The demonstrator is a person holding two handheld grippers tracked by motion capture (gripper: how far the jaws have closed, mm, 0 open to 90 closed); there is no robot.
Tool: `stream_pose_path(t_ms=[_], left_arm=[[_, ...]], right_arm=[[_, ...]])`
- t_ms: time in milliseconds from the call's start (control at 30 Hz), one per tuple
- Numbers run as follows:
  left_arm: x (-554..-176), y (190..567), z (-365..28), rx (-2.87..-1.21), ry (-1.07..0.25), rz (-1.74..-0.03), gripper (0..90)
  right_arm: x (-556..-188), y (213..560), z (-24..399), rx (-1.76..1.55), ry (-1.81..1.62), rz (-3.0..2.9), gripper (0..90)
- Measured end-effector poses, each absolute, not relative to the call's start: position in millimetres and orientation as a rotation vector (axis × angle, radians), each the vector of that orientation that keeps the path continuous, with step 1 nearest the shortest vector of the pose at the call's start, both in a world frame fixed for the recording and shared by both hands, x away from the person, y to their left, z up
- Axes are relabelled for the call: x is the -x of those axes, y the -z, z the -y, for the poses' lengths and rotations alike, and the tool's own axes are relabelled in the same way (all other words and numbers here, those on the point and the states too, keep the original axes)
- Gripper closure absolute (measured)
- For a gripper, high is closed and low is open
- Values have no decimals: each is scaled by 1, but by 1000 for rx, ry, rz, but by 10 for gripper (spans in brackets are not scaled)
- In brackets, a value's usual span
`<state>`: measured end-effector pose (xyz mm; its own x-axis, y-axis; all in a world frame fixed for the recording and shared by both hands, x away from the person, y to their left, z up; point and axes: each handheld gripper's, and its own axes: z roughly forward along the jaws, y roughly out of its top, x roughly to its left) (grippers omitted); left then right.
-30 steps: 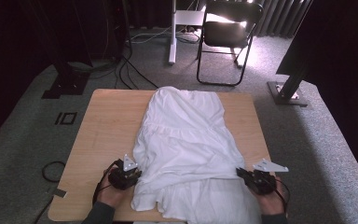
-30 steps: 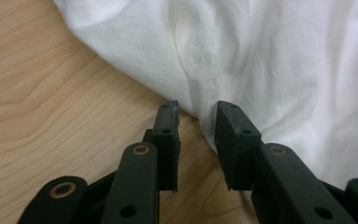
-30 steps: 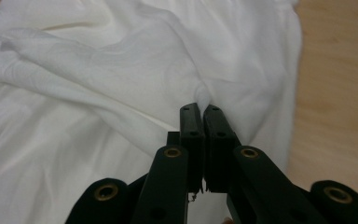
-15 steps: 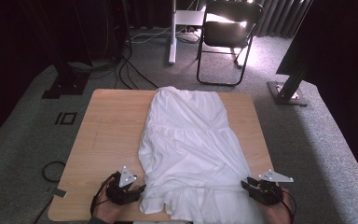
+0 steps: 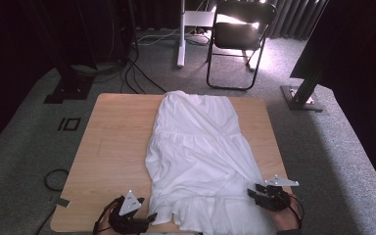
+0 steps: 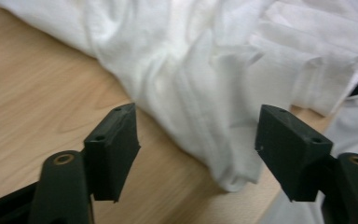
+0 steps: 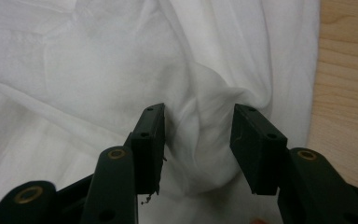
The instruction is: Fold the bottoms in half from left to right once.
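Where grey carpet point(image 5: 24, 147) spreads, wooden table point(image 5: 112, 147), folding chair point(image 5: 237, 39)

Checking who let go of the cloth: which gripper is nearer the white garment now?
Right. The right gripper has its jaws open around a bunched fold of the white garment. The left gripper stands off its near corner, jaws open over the table.

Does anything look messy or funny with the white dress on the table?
The white dress is creased, and its near hem spills over the table edge. A puckered fold bunches between the right gripper fingers.
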<state>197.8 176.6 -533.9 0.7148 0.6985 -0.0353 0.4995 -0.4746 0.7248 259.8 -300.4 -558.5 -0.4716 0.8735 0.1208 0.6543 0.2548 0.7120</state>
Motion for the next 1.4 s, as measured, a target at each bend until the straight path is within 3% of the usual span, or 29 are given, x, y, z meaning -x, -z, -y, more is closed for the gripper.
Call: stream_pose_path(t_ms=[100,167,267,367,400,433,533,767,1067,1200,1400], left_arm=[[-199,542,-167,-2230,-372,-927,260],[-202,549,-162,-2271,-386,-946,285],[-209,551,-162,-2271,-389,-947,426],[-215,550,-164,-2273,-464,-963,640],[-222,548,-166,-2281,-522,-999,640],[-226,547,-168,-2284,-551,-1016,715],[-241,548,-174,-2267,-600,-1057,779],[-292,547,-188,-2262,-767,-1157,833],[-335,550,-213,-2118,-826,-1320,848],[-334,547,-223,-2061,-760,-1367,851],[-293,511,-230,-1959,-779,-1171,855]], right_arm=[[-260,559,299,-1405,-1030,-2232,557],[-261,559,299,-1407,-1029,-2228,574],[-264,559,297,-1402,-1018,-2226,605],[-266,559,296,-1399,-1012,-2225,621],[-268,559,294,-1399,-1013,-2222,629],[-272,559,292,-1393,-1016,-2219,642],[-280,559,288,-1379,-1005,-2218,656],[-312,558,268,-1313,-965,-2234,674],[-351,557,236,-1277,-959,-2239,722],[-364,555,230,-1276,-952,-2250,811],[-334,533,250,-1261,-1156,-2137,881]])
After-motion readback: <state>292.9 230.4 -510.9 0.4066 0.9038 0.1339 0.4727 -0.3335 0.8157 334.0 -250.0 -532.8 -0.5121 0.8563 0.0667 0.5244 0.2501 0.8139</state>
